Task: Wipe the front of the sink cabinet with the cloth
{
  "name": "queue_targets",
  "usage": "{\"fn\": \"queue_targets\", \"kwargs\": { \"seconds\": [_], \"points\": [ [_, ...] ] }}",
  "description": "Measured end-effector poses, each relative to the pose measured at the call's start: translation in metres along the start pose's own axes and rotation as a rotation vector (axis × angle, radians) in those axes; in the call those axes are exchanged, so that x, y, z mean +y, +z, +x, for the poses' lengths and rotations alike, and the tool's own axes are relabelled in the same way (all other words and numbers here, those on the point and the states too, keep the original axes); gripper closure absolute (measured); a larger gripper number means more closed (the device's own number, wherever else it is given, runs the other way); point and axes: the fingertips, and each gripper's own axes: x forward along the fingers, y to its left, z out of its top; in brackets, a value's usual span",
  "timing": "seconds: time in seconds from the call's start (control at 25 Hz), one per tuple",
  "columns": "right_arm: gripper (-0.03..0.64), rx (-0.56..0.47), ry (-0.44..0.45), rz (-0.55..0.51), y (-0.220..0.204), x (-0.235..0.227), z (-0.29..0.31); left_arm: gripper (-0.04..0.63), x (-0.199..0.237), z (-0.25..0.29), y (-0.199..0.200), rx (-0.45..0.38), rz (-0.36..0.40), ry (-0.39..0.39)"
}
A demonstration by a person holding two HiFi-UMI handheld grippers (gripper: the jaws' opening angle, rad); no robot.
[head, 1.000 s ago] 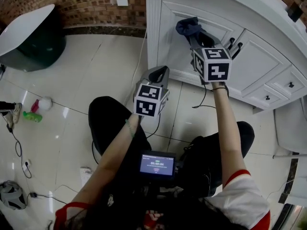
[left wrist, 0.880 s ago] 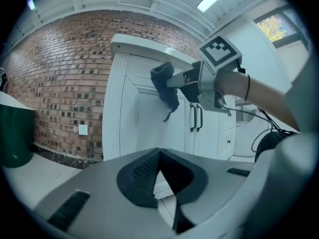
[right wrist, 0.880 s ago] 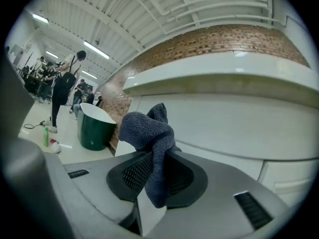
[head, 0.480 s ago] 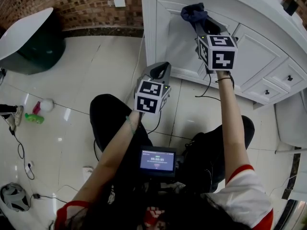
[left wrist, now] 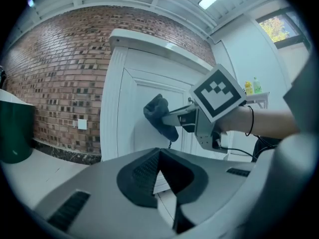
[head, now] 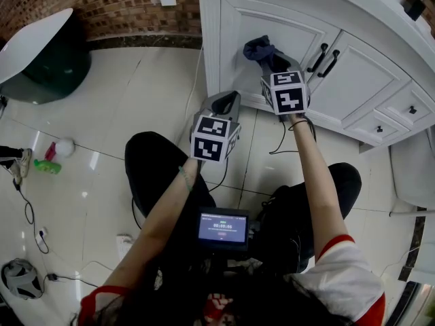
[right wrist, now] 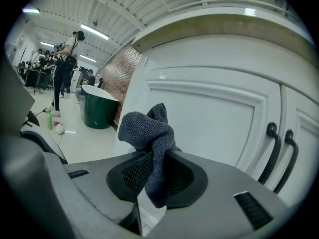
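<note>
right gripper (right wrist: 158, 169) pinches the bunched cloth (right wrist: 147, 129) at the cabinet door (right wrist: 214, 116). risk: cloth pulls free, or snags the handles (right wrist: 273, 151) at the door's edge. left gripper (left wrist: 160, 169) closed, empty.

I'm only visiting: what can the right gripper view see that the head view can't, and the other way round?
Only the right gripper view shows people standing far off in the room, ceiling lights, and a close look at the right gripper, its jaws shut on the cloth.

Only the head view shows the left gripper, the small screen by the person's lap, toys on the floor, and the drawers.

Both show the dark blue cloth at the white cabinet door, the two black handles and the green tub.
</note>
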Motion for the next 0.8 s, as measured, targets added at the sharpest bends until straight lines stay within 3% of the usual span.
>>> {"fn": "queue_targets", "kwargs": {
  "seconds": [0.48, 0.8],
  "points": [
    [0.529, 0.254, 0.058, 0.027, -0.133, 0.044, 0.052, 0.563, 0.021, 0.004, -0.026, 0.034, -0.074, 0.036],
    [0.529, 0.415, 0.079, -0.012, -0.210, 0.068, 0.079, 0.563, 0.021, 0.011, -0.039, 0.055, -0.096, 0.029]
  ]
}}
